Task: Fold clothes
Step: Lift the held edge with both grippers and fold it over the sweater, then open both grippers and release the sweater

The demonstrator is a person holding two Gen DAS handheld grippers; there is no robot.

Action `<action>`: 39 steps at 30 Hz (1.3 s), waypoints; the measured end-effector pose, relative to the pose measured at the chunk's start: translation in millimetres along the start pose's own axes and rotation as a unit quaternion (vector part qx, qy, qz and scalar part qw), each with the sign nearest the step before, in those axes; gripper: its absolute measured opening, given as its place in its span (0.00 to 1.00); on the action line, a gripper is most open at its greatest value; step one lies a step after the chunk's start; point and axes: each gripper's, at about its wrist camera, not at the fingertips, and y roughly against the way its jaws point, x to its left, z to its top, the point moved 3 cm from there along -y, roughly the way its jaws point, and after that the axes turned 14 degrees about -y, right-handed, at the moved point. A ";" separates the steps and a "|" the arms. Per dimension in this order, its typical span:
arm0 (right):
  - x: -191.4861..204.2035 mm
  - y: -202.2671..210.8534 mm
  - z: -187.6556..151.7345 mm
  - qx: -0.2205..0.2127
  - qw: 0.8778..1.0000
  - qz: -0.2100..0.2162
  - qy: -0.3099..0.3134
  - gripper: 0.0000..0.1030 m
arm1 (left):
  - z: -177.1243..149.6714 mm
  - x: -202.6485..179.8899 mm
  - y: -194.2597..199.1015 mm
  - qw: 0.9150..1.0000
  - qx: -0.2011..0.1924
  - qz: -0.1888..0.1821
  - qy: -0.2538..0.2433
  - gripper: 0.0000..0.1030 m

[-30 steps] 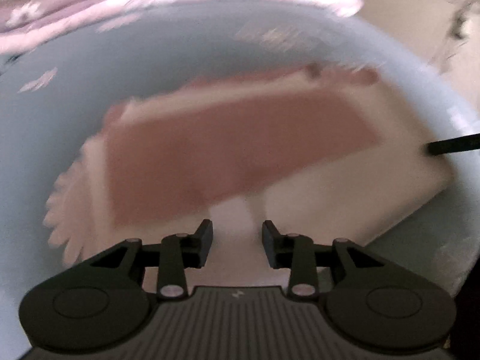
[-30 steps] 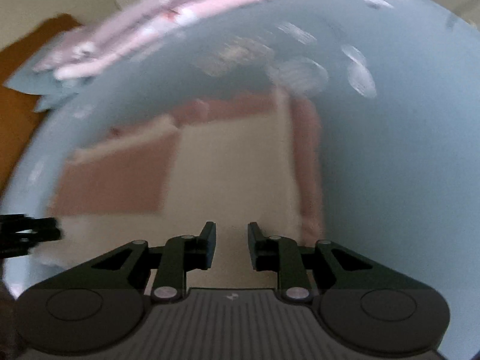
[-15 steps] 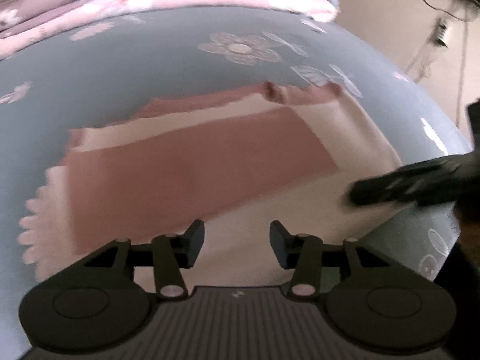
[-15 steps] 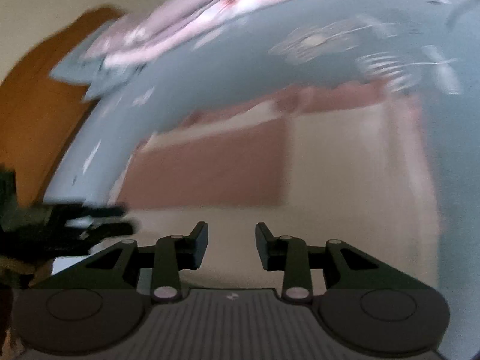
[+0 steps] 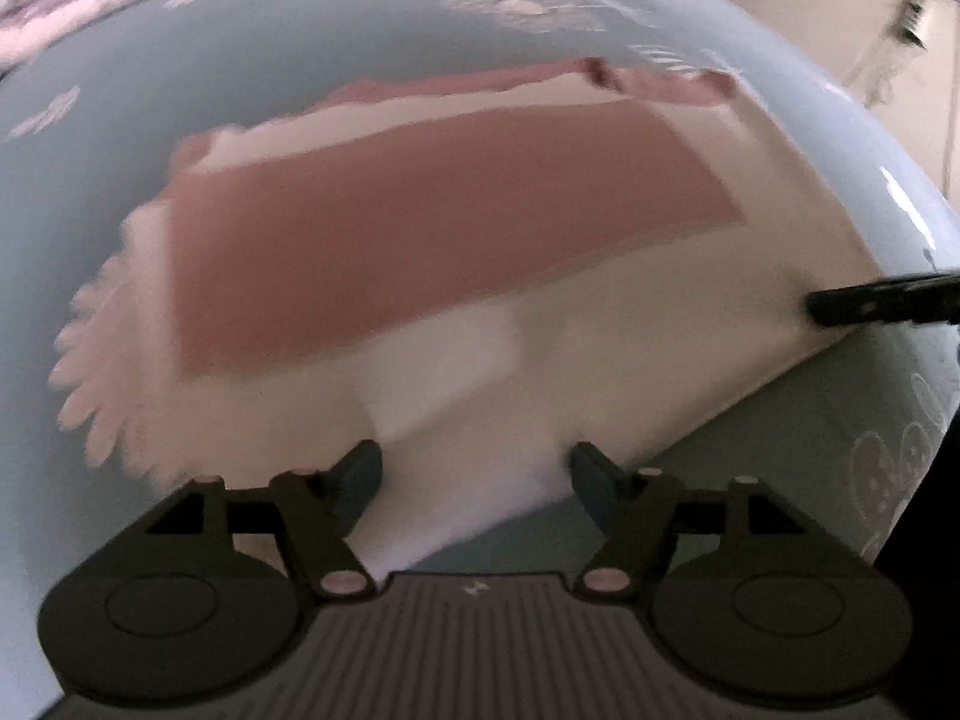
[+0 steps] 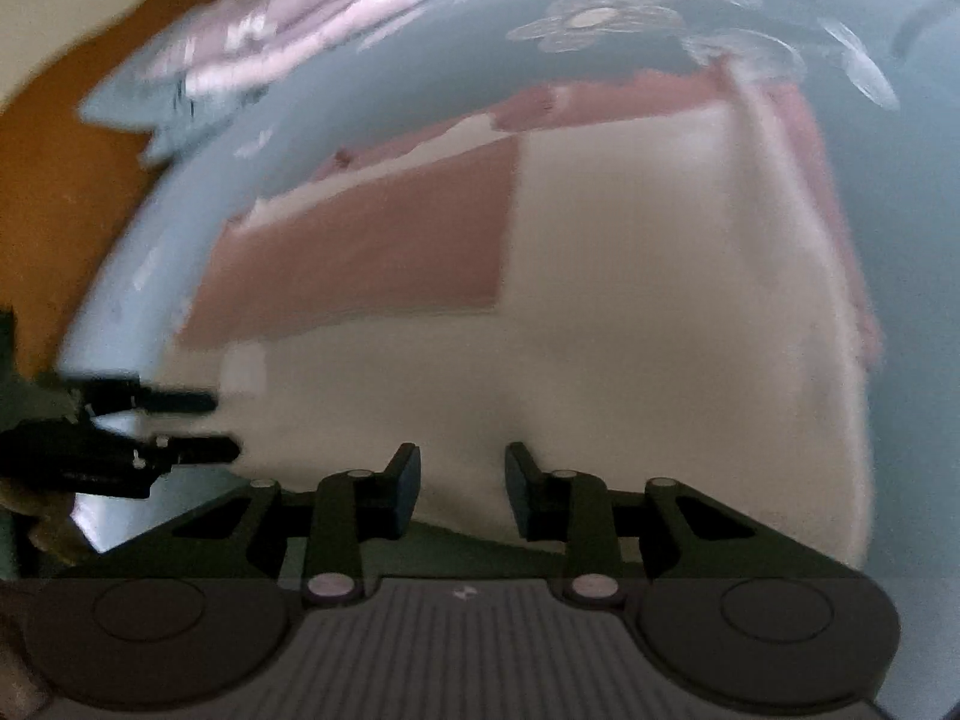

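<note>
On one bedsheet (image 5: 372, 48), one scarf (image 5: 420, 252) (fringed); left gripper (image 5: 474, 477) opening, right gripper (image 6: 462, 489) narrowing, both empty.

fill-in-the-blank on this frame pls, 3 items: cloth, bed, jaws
1. The folded cloth is cream with a large ____ panel across it.
2. The cloth lies on a light blue bedsheet printed with pale ____.
3. The left gripper jaws stand ____ over the near edge of the cloth, having just been opening.

Missing words: pink; flowers; open
</note>
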 end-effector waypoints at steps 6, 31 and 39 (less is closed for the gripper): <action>-45.9 23.4 3.7 -0.029 0.994 0.020 -0.102 0.35 | -23.6 29.4 20.6 0.997 -0.024 -0.030 0.066 0.69; -29.9 53.2 -11.7 -0.089 0.991 -0.049 -0.092 0.56 | -24.7 59.7 31.1 0.993 0.066 0.081 0.049 0.68; -28.9 55.5 -12.2 -0.092 0.991 -0.050 -0.086 0.55 | -28.8 72.4 38.7 0.991 0.061 0.074 0.089 0.70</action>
